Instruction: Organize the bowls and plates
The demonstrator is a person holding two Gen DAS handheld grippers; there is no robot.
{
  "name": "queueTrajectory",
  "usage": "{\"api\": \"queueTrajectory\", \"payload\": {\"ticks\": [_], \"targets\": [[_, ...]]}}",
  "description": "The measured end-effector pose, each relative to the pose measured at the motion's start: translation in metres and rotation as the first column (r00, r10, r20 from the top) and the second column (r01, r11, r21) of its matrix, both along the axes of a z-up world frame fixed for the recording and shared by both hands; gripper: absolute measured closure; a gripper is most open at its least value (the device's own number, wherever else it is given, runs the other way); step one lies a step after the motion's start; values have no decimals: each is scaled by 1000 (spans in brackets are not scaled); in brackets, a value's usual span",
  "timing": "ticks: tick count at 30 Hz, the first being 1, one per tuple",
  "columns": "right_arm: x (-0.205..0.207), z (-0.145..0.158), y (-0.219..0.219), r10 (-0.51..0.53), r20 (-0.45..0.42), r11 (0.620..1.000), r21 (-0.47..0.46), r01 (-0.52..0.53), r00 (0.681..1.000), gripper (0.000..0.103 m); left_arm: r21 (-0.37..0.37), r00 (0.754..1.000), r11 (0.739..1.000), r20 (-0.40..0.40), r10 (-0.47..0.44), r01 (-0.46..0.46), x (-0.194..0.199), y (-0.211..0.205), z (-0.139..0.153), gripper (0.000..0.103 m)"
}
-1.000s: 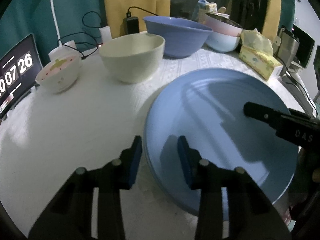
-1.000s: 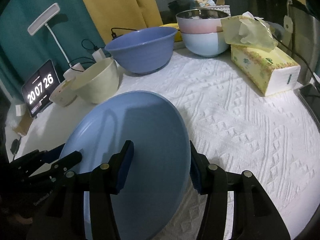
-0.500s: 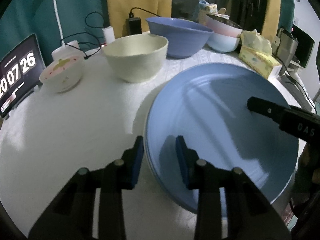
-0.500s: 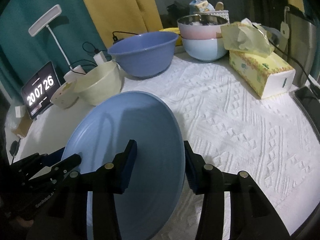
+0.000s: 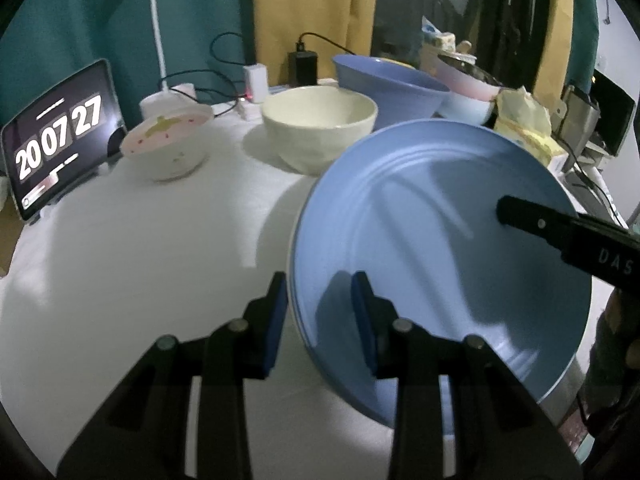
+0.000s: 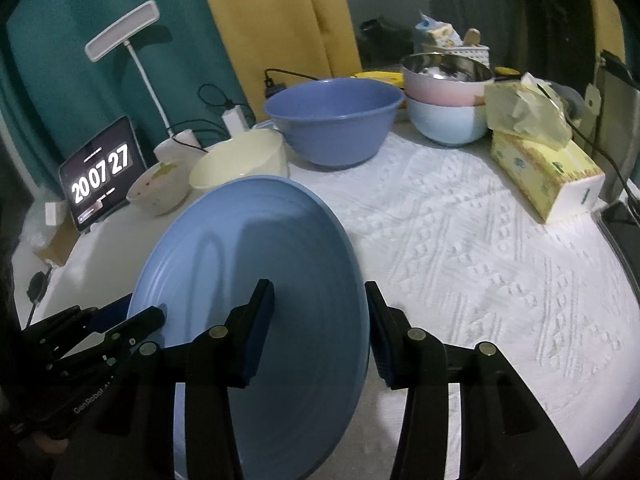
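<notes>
A large blue plate (image 5: 440,232) is held above the white tablecloth by both grippers, tilted. My left gripper (image 5: 320,320) is shut on its near-left rim, one finger on each face. My right gripper (image 6: 320,328) is shut on the opposite rim; its finger (image 5: 532,222) shows over the plate in the left wrist view. The plate also shows in the right wrist view (image 6: 260,260). Behind it stand a cream bowl (image 5: 320,124), a small patterned bowl (image 5: 168,144), a big blue bowl (image 6: 332,120) and a pink and pale blue stack of bowls (image 6: 448,96).
A tablet clock (image 5: 60,140) stands at the left edge, with a lamp (image 6: 124,40), chargers and cables behind the bowls. A yellow tissue box (image 6: 544,168) lies at the right. A dark device (image 6: 620,216) lies at the table's right edge.
The plate has risen and tilted more steeply, held by both grippers. Both views have drawn back and up from the table; the bowls stayed put.
</notes>
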State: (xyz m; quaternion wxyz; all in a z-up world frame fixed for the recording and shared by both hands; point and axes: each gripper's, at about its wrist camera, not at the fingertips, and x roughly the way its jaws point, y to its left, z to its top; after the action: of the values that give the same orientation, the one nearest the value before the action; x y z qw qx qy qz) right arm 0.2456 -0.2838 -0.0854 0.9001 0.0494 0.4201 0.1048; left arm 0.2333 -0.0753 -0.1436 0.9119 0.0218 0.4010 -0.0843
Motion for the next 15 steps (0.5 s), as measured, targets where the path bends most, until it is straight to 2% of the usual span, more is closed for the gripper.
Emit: {"api": "queueTrajectory", "payload": {"ticks": [15], "targets": [[2, 9, 57, 72, 9, 997, -20, -72, 997, 55, -32, 997, 997, 15, 70, -70, -13, 59, 6, 70]]}}
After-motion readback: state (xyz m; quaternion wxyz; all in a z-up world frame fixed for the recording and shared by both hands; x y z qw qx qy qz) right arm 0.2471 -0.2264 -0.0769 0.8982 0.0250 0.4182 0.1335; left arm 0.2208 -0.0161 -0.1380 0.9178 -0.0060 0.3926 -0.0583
